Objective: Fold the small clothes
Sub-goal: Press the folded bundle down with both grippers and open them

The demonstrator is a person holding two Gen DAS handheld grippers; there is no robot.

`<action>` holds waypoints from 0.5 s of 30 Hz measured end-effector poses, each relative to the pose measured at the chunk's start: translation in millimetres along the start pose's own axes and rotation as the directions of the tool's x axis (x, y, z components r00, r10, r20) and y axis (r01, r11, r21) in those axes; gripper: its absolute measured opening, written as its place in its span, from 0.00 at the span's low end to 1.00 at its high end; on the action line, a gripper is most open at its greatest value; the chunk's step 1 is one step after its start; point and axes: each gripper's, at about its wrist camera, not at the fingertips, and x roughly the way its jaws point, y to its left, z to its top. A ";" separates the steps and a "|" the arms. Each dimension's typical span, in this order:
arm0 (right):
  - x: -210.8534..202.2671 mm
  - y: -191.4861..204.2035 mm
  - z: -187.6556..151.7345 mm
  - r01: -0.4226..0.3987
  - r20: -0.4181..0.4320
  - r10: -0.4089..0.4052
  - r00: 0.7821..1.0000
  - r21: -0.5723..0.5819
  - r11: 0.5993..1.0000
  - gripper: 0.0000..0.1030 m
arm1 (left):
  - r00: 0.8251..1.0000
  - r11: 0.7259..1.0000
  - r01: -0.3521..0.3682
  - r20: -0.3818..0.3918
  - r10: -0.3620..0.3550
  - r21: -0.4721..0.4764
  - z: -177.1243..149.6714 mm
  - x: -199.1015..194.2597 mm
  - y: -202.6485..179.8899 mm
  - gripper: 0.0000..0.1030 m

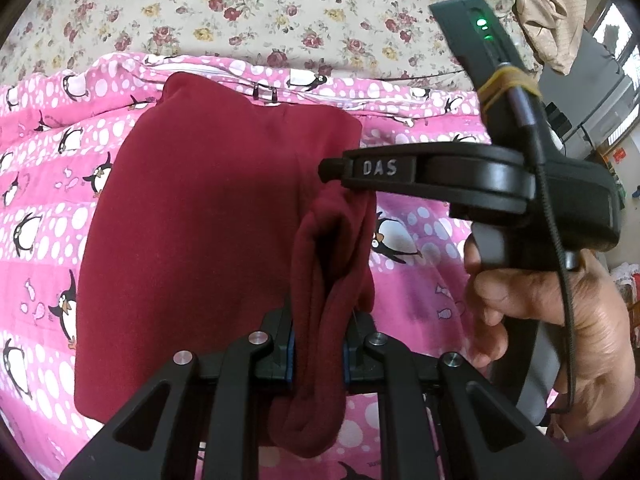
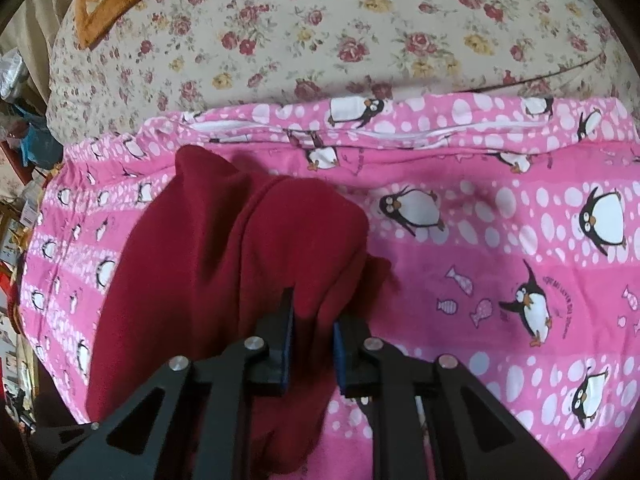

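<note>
A dark red garment [image 1: 200,220] lies folded on a pink penguin-print cover [image 1: 36,208]. My left gripper [image 1: 318,344] is shut on a bunched strip of the garment's right edge, which rises out of its blue pads. The right gripper [image 1: 330,170] comes in from the right, seen side-on, and pinches the top of that same strip a little above the cloth. In the right wrist view the garment [image 2: 224,264] fills the left half, and the right gripper [image 2: 314,340] is shut on a raised fold of it over the pink cover [image 2: 500,264].
A floral bedspread [image 1: 240,12] lies beyond the pink cover, and a zip seam [image 2: 400,132] runs along the cover's far edge. A person's hand [image 1: 540,300] holds the right gripper's handle. An orange-edged cushion [image 2: 108,4] sits far left; room clutter [image 2: 20,184] lines the left edge.
</note>
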 end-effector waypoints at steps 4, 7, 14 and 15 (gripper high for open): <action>-0.3 -6.5 -2.8 -0.011 0.010 0.011 1.000 0.041 0.999 0.24 | 1.000 1.000 -0.008 -0.008 0.008 0.009 -1.3 0.8 -2.2 0.00; -9.3 -10.8 -8.0 -0.016 0.021 0.014 1.000 0.075 0.997 0.36 | 1.000 1.000 -0.011 -0.017 0.011 -0.013 -0.2 -0.5 -0.9 0.00; -36.5 -19.5 -28.7 -0.073 0.051 0.065 0.997 0.185 0.980 0.44 | 0.999 0.999 -0.027 -0.029 0.027 0.017 -9.8 -12.4 -14.3 0.06; -38.9 -19.4 -30.4 -0.068 0.054 0.059 0.997 0.189 0.980 0.45 | 0.999 0.999 -0.025 -0.026 0.026 0.024 -12.1 -15.6 -16.2 0.06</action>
